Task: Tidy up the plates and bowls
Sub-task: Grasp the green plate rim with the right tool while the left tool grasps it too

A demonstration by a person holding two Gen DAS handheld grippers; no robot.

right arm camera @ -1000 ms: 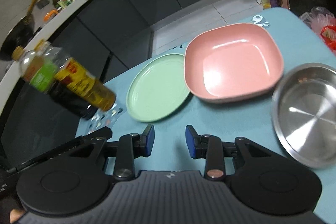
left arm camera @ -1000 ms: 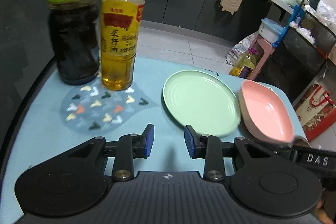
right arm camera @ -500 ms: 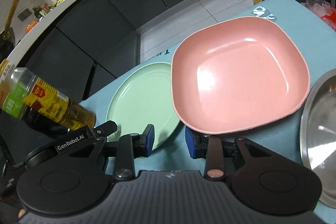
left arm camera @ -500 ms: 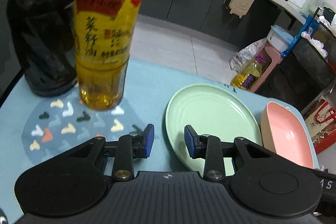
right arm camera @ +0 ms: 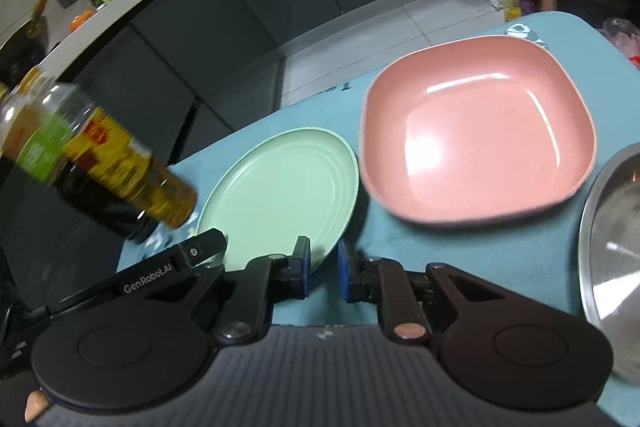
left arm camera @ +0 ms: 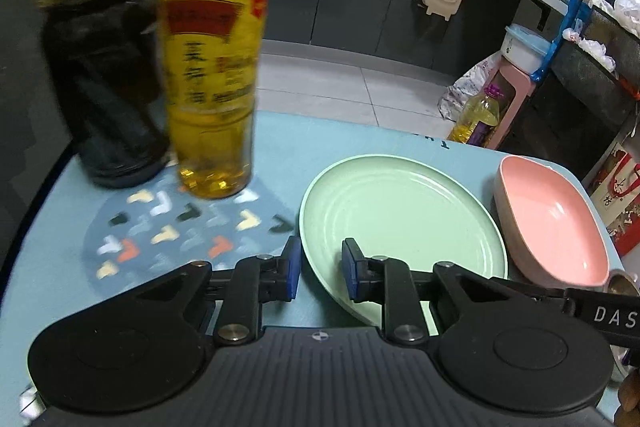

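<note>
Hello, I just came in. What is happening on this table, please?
A person holds two grippers over a blue table. The left gripper has its open jaws at the near rim of the green plate; nothing is grasped yet. The right gripper hovers open beside that rim. A pink square dish and a steel bowl lie unstacked.

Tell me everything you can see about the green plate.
The green plate is round, pale mint, matte like plastic, with faint concentric rings and a low raised rim. It is empty and lies flat on the blue table cover, between the patterned mat and the pink dish. The open left gripper straddles its near rim.
</note>
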